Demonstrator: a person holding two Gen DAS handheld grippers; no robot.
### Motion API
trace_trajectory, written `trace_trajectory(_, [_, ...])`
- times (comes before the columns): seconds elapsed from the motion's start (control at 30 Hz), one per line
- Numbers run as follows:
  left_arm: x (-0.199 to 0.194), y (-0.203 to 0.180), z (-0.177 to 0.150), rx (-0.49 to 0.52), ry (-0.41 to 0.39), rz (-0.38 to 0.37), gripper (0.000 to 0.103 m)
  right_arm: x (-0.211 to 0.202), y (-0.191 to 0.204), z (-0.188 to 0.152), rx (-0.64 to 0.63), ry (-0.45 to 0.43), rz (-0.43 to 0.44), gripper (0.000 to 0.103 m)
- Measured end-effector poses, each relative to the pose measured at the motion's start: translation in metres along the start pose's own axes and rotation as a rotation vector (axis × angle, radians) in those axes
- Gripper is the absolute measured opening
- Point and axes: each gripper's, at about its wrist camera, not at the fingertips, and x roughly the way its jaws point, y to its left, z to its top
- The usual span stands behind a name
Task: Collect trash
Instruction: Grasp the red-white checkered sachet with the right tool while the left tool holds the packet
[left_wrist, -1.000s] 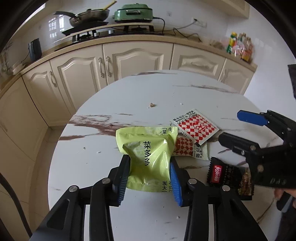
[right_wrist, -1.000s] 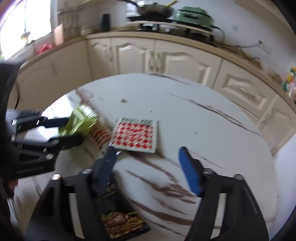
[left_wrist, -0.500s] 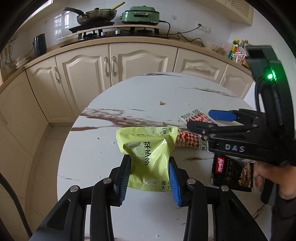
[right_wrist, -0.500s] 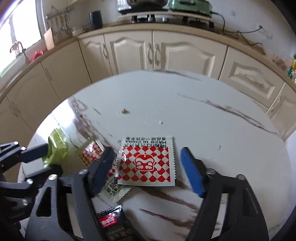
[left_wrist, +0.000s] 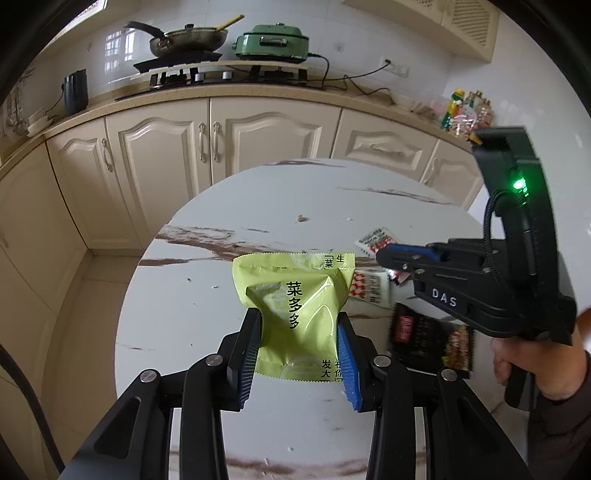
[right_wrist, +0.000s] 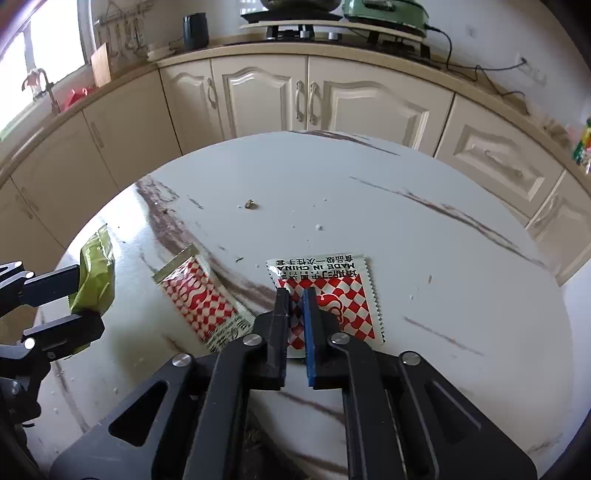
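Note:
My left gripper (left_wrist: 297, 347) is shut on a green snack packet (left_wrist: 295, 299) and holds it above the round marble table (left_wrist: 221, 280); packet and gripper also show in the right wrist view (right_wrist: 94, 277). My right gripper (right_wrist: 294, 321) is shut on the edge of a red-and-white checkered wrapper (right_wrist: 332, 295) that lies on the table. A second red-and-white sachet (right_wrist: 203, 299) lies to its left. A black snack wrapper (left_wrist: 428, 332) lies near the table's right edge, below the right gripper (left_wrist: 391, 258).
A small crumb (right_wrist: 250, 204) lies mid-table. Cream kitchen cabinets (left_wrist: 221, 136) curve behind the table, with a stove, a pan (left_wrist: 184, 37) and a green cooker (left_wrist: 273, 40) on the counter. The table's left edge drops to the floor (left_wrist: 92, 295).
My right gripper has moved onto the checkered wrapper and closed on its edge. My left gripper has lifted the green packet a little higher.

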Motion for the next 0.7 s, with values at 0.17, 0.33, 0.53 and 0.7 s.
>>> trace_trajectory(0.17, [-0.024,-0.004,-0.004,0.003,-0.024,-0.004,0.036,-0.012,-0.008,-0.007,0.029,-0.01,0.024,0.004])
trace_trajectory(0.33, [-0.052,-0.007,-0.011,0.006,-0.045,-0.013,0.036,-0.041,-0.006,-0.011,0.041,-0.057,0.036,0.001])
trace_trajectory(0.53, [-0.084,-0.008,-0.025,0.018,-0.073,-0.018,0.036,-0.07,-0.007,-0.011,0.065,-0.125,0.0,0.005])
trace_trajectory(0.7, [-0.091,-0.009,-0.033,0.016,-0.06,-0.009,0.036,-0.045,-0.016,-0.012,0.086,-0.056,-0.04,0.06])
